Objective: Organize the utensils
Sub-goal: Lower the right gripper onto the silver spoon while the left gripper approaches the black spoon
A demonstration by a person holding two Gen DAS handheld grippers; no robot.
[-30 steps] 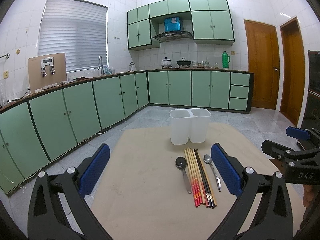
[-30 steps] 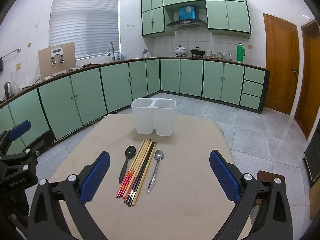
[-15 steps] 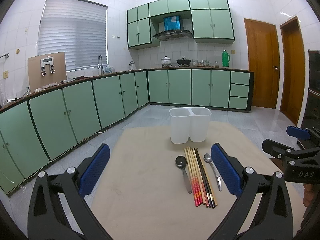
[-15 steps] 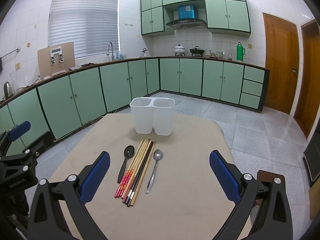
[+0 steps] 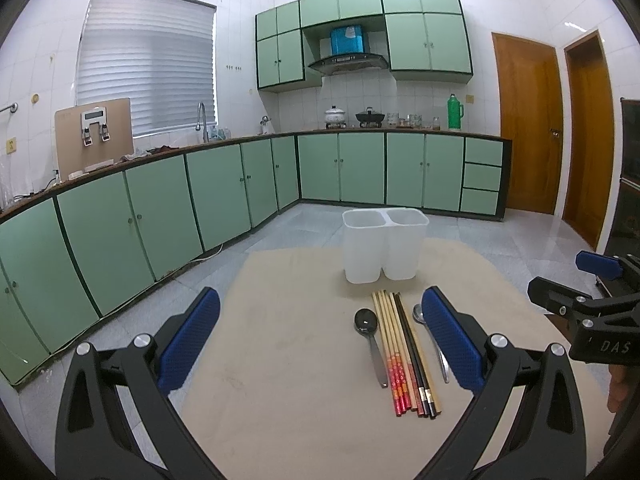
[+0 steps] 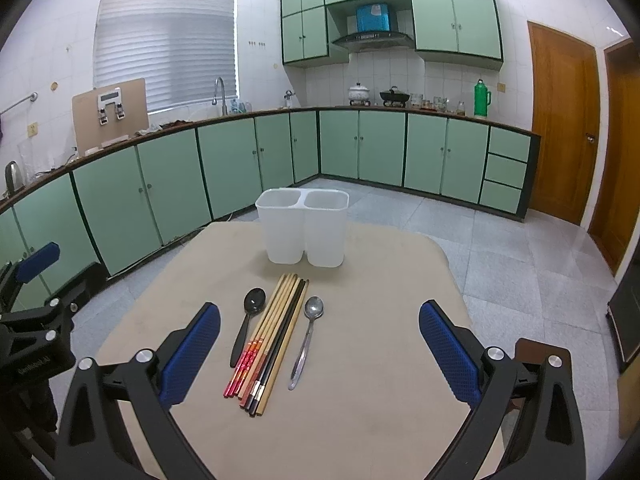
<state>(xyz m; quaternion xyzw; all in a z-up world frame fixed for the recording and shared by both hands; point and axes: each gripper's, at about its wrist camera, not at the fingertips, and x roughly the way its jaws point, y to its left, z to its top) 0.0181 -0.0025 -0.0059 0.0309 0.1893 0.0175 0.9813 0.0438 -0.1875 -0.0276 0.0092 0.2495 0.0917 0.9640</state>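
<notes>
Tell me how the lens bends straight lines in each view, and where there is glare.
Left wrist view: the counter curves like a bow, the corners are black, and the window blind is washed out. Right wrist view: the same curving; the table edge bulges, the floor tiles carry a soft sheen, and the silver spoon shows small highlights.

Only readable bit is "DAS" in white letters on the black body of the right gripper (image 5: pixel 592 304), off to the right of the left jaws. Other gripper's lettering is too blurry to read.
</notes>
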